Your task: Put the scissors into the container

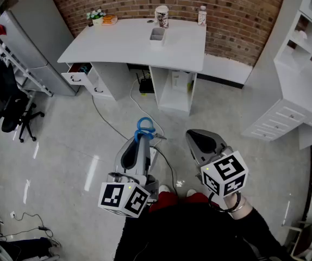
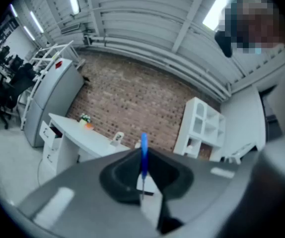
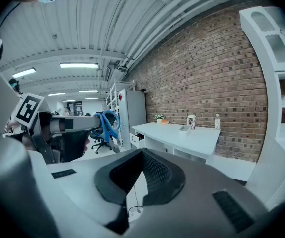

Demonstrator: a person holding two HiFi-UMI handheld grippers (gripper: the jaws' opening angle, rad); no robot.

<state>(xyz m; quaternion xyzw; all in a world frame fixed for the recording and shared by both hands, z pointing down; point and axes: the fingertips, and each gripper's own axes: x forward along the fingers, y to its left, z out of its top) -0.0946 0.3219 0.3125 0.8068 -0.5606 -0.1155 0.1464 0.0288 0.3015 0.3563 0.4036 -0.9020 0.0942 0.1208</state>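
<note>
Blue-handled scissors (image 1: 144, 128) stick out forward from my left gripper (image 1: 140, 141), which is shut on them; in the left gripper view the scissors (image 2: 143, 155) show edge-on between the pads. From the right gripper view the scissors (image 3: 107, 124) and the left gripper (image 3: 90, 124) appear at the left. A small white container (image 1: 157, 35) stands on the white desk (image 1: 118, 48) far ahead, also seen as the container (image 2: 116, 139) and the container (image 3: 184, 128). My right gripper (image 1: 201, 141) hangs beside the left one, shut, with nothing between its jaws. Both grippers are over the floor, well short of the desk.
On the desk stand a printed cup (image 1: 162, 16), a bottle (image 1: 202, 15) and a flower pot (image 1: 95, 16). A drawer (image 1: 80, 72) stands open at its left. A grey cabinet (image 1: 36, 37), an office chair (image 1: 9, 99), white shelving (image 1: 303, 91) and floor cables (image 1: 104, 118) surround it.
</note>
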